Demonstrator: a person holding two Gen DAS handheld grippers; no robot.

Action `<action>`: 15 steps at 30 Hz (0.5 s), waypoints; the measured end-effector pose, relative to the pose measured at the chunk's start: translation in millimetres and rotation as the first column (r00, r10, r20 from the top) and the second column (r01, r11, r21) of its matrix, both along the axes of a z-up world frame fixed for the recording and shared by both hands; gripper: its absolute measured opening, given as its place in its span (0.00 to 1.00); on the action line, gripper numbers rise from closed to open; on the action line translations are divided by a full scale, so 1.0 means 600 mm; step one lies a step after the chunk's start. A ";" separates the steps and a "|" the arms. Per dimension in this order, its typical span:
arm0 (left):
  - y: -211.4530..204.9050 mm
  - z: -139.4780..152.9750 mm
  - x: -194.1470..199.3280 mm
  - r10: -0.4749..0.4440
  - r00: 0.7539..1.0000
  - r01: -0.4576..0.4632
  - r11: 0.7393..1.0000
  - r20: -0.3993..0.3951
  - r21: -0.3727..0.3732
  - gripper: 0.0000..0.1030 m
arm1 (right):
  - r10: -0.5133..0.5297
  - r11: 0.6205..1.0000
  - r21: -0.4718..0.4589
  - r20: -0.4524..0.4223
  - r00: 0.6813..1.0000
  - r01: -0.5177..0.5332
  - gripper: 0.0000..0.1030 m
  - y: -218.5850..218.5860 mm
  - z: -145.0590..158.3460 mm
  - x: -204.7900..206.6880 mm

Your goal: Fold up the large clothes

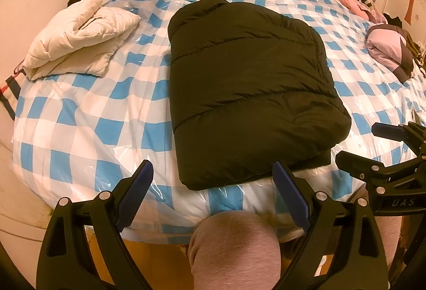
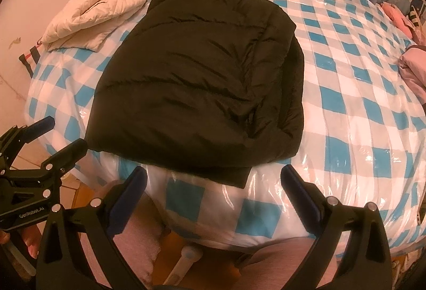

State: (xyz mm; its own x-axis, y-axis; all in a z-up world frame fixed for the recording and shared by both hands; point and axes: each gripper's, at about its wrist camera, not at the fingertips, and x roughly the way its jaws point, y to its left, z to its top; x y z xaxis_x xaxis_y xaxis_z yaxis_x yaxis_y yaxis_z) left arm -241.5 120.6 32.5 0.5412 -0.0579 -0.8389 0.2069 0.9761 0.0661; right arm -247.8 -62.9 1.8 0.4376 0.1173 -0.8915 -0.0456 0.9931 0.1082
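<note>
We see the big black puffy jacket (image 1: 247,92) lying in the middle of the bed with the blue and white checked cover under clear plastic (image 1: 87,114), its bottom end at the near edge. It looks folded into a neat block already, so we think little is left to do with it. Our left gripper (image 1: 213,194) and right gripper (image 2: 213,196) hang just off the near edge, both wide apart, holding nothing. A folded cream quilted coat (image 1: 77,36) sits by the far left corner. A pink and grey bundle (image 1: 391,50) lies at the right edge. Nothing blocks us.
</note>
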 end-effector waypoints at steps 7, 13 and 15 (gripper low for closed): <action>0.005 -0.001 0.004 -0.001 1.000 0.001 1.000 -0.014 0.001 0.85 | 0.003 1.000 0.005 -0.006 1.000 -0.003 0.94 0.003 -0.002 0.000; 0.009 -0.002 0.005 0.000 1.000 0.000 1.000 -0.015 0.000 0.85 | 0.003 1.000 0.006 -0.008 1.000 -0.003 0.94 0.003 -0.004 0.000; 0.011 -0.002 0.004 -0.001 1.000 0.001 1.000 -0.015 0.002 0.85 | 0.003 1.000 0.005 -0.008 1.000 -0.003 0.94 0.004 -0.004 0.000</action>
